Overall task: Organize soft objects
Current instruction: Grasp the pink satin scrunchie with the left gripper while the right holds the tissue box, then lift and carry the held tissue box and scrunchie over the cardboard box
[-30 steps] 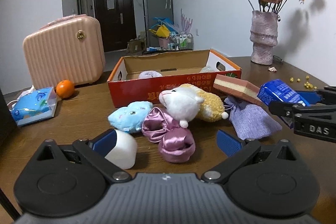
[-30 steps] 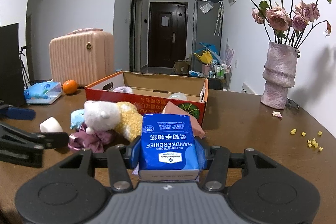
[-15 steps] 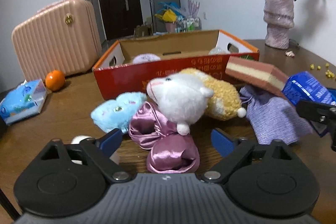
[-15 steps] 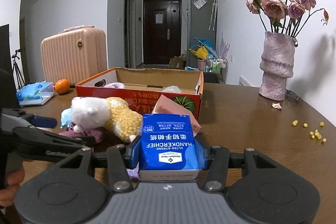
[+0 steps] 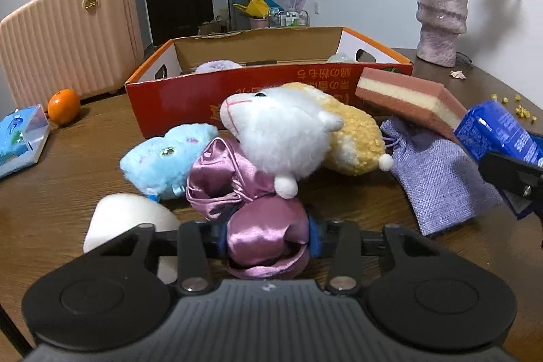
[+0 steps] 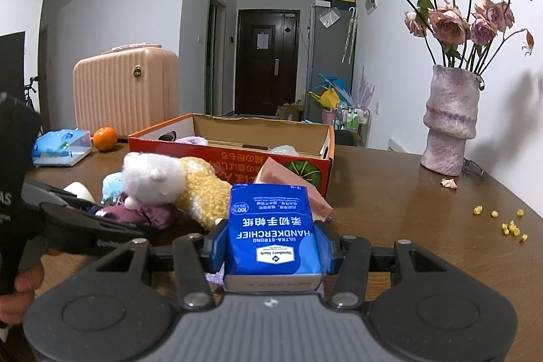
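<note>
While the left gripper (image 5: 268, 234) was closing its jaws on the shiny pink satin pouch (image 5: 251, 202), the blue pads already sat tight against both sides of the pouch's lower bulge, so it looked properly pinched. The right gripper (image 6: 271, 246) was clamped on a blue handkerchief pack (image 6: 271, 226), label upside down to the camera, held just above the table (image 6: 390, 209). Right behind the pouch sat a white and yellow plush (image 5: 292, 131), its white head resting on the pouch's top knot, and a light blue plush (image 5: 166, 158) was pressed up against the pouch's left side. A white foam block (image 5: 129, 219) lay just left of the left gripper, partly hidden by its frame. To the right, a purple fabric bag (image 5: 437, 172) lay flat on the wood with a pink and cream sponge (image 5: 404, 97) propped over its top edge. Behind all that stood the red cardboard box (image 5: 190, 100), with a couple of soft things already inside. Farther out were an orange (image 5: 62, 102), a tissue pack (image 5: 20, 138), a pink suitcase (image 5: 71, 36) and a vase (image 6: 449, 121) of dried roses.
</note>
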Motion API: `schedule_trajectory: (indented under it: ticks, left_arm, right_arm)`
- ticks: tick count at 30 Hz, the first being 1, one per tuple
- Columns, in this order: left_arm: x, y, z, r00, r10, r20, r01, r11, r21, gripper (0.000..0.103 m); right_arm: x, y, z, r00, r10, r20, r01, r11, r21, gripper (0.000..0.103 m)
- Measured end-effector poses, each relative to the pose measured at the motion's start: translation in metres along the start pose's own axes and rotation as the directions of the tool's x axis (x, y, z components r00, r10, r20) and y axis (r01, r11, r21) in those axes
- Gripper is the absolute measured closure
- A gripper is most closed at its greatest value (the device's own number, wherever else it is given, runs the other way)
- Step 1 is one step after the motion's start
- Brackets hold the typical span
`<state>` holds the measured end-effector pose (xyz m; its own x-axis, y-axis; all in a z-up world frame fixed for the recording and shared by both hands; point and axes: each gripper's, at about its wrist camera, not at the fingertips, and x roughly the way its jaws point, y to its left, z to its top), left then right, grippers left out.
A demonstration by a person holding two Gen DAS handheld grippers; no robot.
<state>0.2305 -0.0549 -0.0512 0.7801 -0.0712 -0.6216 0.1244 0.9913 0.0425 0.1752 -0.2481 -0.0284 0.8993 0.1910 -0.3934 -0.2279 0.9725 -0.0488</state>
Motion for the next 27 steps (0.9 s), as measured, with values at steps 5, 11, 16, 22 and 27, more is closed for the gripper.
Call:
schedule_trajectory:
  ticks: [5,11,16,22,27]
  left_arm:
    - [-0.015,0.004,-0.001,0.999,-0.014,0.04,0.014,1.0,-0.009,0.067]
    - [-0.047,0.011,-0.003,0.992,-0.057,0.116,0.061,0.998,-0.034,0.068]
    - [-0.076,0.014,-0.008,0.979,-0.073,0.189,0.082,0.996,-0.038,0.068]
    - [-0.104,0.018,-0.011,0.963,-0.074,0.261,0.087,0.995,-0.041,0.068]
    - [-0.116,0.021,-0.009,0.952,-0.065,0.298,0.079,0.996,-0.036,0.068]
  right_arm:
    - [-0.002,0.002,-0.001,1.0,0.001,0.006,-0.001,1.0,-0.006,0.052]
    - [-0.005,0.003,-0.002,1.0,0.01,0.02,-0.01,1.0,-0.005,0.052]
    - [-0.01,0.005,-0.003,0.999,0.024,0.037,-0.023,1.0,-0.004,0.052]
    - [-0.016,0.01,-0.001,0.998,0.03,0.06,-0.029,0.999,-0.017,0.052]
    - [-0.019,0.013,0.002,0.998,0.023,0.064,-0.022,0.999,-0.028,0.052]
